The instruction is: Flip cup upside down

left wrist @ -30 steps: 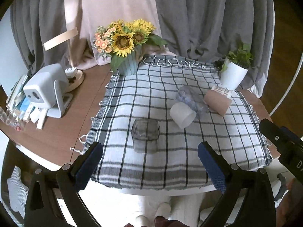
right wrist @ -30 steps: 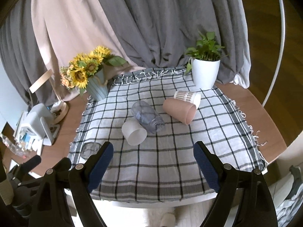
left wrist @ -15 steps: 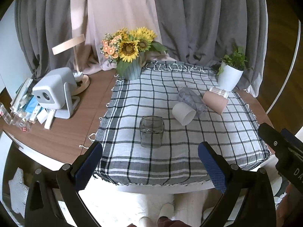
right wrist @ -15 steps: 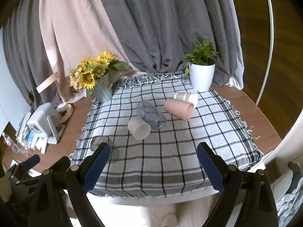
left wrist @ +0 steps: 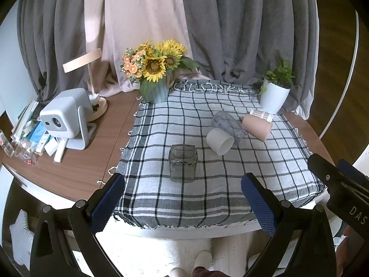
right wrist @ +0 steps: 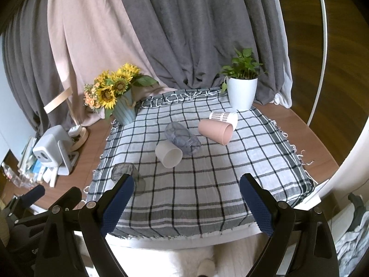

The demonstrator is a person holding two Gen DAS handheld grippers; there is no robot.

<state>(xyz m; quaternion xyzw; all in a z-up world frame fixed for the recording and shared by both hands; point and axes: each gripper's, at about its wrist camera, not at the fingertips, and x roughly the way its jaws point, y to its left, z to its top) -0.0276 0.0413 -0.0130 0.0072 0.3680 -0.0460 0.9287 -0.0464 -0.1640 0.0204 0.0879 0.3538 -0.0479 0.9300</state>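
Covering most of the round wooden table [left wrist: 80, 168], a checked cloth [left wrist: 207, 180] with a fringed far edge gives the cups a soft, grippy bed; probably why the lying ones do not roll. Weave is coarse, white with dark lines, draped over the near rim.

Left gripper [left wrist: 182, 199] and right gripper [right wrist: 184, 198] both hang back off the near table edge, jaws spread wide, nothing between the blue textured pads. Reads as a standoff pose, clear of the cloth.

Potted plant [right wrist: 241, 92] in a smooth white tapered pot and sunflowers [left wrist: 154, 64] in a ribbed blue vase sit at the far corners, out of the working zone.

Four cups lie on their sides in a loose cluster mid-cloth: pink cup [right wrist: 215, 130], matte, mouth toward the near right; translucent grey cup [right wrist: 182, 137], mottled; white cup [right wrist: 168, 153], opaque, touching the grey one; patterned paper cup [right wrist: 223, 116] behind the pink.

Smoked glass cup [left wrist: 183, 165], squarish with rounded corners, stands apart at the near left of the cloth, in front of the left gripper. Whether its mouth faces up or down, cannot tell.
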